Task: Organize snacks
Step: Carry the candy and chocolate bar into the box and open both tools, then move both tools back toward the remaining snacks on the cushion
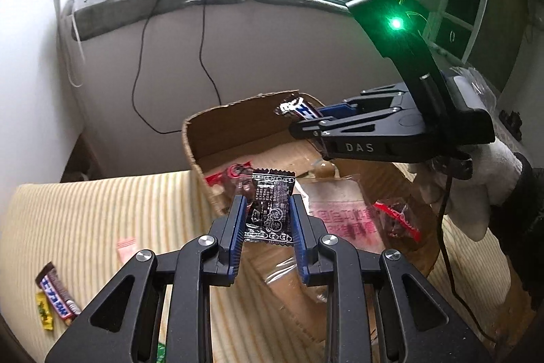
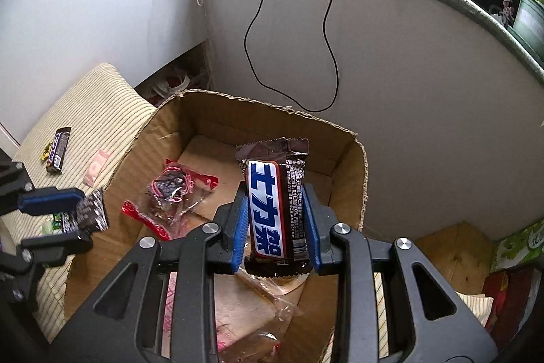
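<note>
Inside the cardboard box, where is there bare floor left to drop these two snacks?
Bare floor in the cardboard box lies along its far wall, behind the red-ended candy packet. The near end is crowded: clear wrappers and a pink printed bag. Outside, the striped cushion is free between box and the spare chocolate bar.

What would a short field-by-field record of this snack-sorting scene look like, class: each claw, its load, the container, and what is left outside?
left claw: shut on black snack packet
right claw: shut on brown chocolate bar
container: open cardboard box on a striped cushion
already in box: red-edged clear packet, pink printed bag
position of loads: both above the box, neither released
left outside: second chocolate bar, yellow sweet, pink wrapper on the cushion
</note>
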### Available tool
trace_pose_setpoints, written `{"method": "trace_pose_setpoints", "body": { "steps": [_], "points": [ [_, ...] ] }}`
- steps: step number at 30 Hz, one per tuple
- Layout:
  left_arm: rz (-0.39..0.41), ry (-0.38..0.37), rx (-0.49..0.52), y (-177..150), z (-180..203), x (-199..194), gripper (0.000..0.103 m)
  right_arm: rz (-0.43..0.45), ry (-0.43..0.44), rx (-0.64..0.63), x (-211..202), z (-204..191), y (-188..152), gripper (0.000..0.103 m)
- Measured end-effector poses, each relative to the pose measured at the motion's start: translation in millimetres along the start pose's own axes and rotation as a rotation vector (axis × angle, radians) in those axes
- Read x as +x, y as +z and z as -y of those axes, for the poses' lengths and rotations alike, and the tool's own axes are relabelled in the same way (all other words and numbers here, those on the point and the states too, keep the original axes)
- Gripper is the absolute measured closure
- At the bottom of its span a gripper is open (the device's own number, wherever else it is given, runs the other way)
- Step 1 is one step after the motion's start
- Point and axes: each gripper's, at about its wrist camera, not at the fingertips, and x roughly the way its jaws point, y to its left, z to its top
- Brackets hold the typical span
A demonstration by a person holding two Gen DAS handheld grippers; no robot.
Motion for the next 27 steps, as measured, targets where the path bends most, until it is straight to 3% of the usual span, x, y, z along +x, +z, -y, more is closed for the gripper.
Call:
{"method": "trace_pose_setpoints", "body": {
  "steps": [8, 9, 11, 13, 14, 19, 27],
  "points": [
    [-0.004, -0.008, 0.020, 2, 14, 4, 0.078, 0.003, -0.007, 0.003, -1, 8, -1, 0.070],
    [-0.005, -0.011, 0.024, 2, 15, 4, 0.078, 0.003, -0.010, 0.004, -1, 8, -2, 0.067],
    [-0.005, -0.014, 0.032, 2, 18, 4, 0.077, 0.008, -0.011, 0.009, -3, 9, -3, 0.045],
    [-0.005, -0.015, 0.034, 3, 19, 5, 0.067, 0.024, -0.015, 0.012, -7, 9, -4, 0.035],
    [-0.004, -0.013, 0.033, 3, 18, 5, 0.063, 0.031, -0.019, 0.012, -9, 8, -4, 0.035],
    [-0.003, -0.012, 0.037, 2, 20, 4, 0.063, 0.041, -0.035, 0.013, -17, 7, -3, 0.035],
    [0.010, 0.000, 0.024, -2, 13, -11, 0.063, 0.054, 0.026, 0.080, -28, 8, -5, 0.035]
  ]
}}
